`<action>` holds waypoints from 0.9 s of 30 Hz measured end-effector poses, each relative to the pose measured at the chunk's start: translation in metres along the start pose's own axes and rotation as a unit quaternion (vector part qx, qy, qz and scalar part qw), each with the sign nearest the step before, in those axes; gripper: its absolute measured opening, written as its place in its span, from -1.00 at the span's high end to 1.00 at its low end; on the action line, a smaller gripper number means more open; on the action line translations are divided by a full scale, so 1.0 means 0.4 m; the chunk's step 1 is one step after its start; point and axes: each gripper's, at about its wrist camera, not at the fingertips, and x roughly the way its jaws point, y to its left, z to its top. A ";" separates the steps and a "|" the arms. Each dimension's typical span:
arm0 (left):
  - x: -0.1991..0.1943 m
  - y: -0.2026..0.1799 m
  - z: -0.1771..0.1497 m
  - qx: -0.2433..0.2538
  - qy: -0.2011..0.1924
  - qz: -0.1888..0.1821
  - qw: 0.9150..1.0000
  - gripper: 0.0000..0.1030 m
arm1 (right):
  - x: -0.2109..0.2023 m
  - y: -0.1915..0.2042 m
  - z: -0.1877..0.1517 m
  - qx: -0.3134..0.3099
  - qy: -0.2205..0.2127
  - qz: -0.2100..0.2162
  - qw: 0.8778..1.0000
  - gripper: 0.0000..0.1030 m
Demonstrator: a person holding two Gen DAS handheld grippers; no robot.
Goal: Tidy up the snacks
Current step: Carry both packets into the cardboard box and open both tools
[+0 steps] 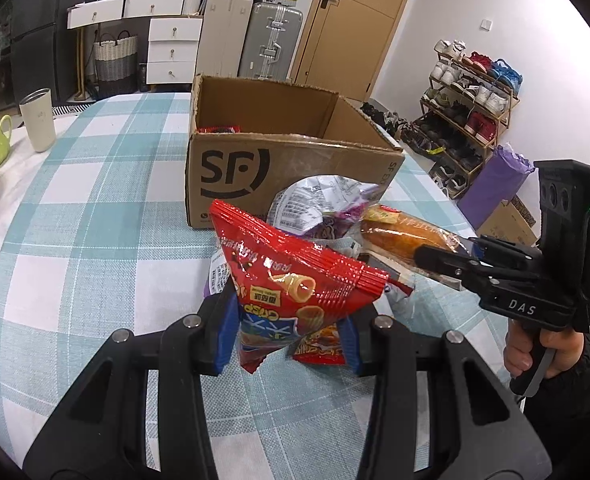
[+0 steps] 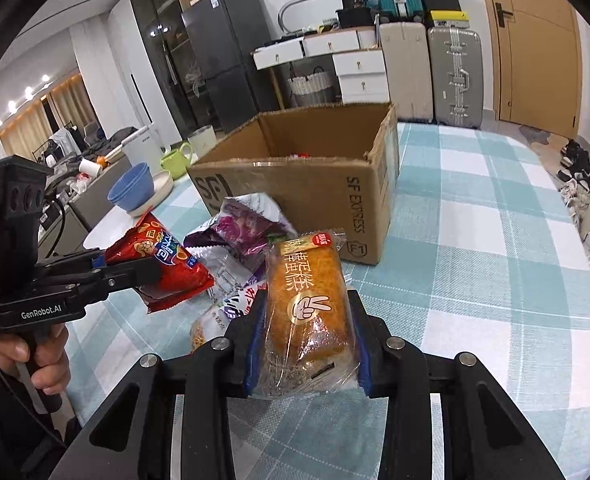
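We have a snack in each gripper and both are clear of the table, so the step in hand looks like the carry to the box (image 1: 295,148). Our left gripper (image 1: 287,344) is clamped on the red chip bag (image 1: 291,280) near its lower end, the bag standing up and leaning away from the fingers. Our right gripper (image 2: 307,344) is closed on the wrapped cake (image 2: 307,304), the pads pinching its clear wrapper on both sides.

The box stands open just beyond the pile, and something red already lies inside by its far left wall. Between us and the box a purple bag (image 2: 247,232) and a few other packets remain on the checked cloth (image 2: 495,240).

Next, we judge, each load has to rise above the near wall of the box and go forward over the opening before the jaws let go. The chip bag is tall and floppy, so it may brush the cardboard rim; we should take it in high. The two hands are close together, so one at a time seems safer.
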 end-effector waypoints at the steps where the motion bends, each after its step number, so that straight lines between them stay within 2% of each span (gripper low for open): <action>1: -0.008 -0.001 0.000 0.000 -0.002 -0.002 1.000 0.24 | -0.009 0.001 -0.001 0.000 -0.003 -0.002 1.000 0.29; 11: -0.074 -0.024 0.011 0.009 -0.020 0.003 1.000 0.24 | -0.076 0.000 -0.004 0.004 -0.028 -0.006 1.000 0.29; 27: -0.167 -0.043 0.039 0.017 -0.049 0.011 0.999 0.24 | -0.151 0.022 0.040 0.002 -0.075 -0.005 0.997 0.29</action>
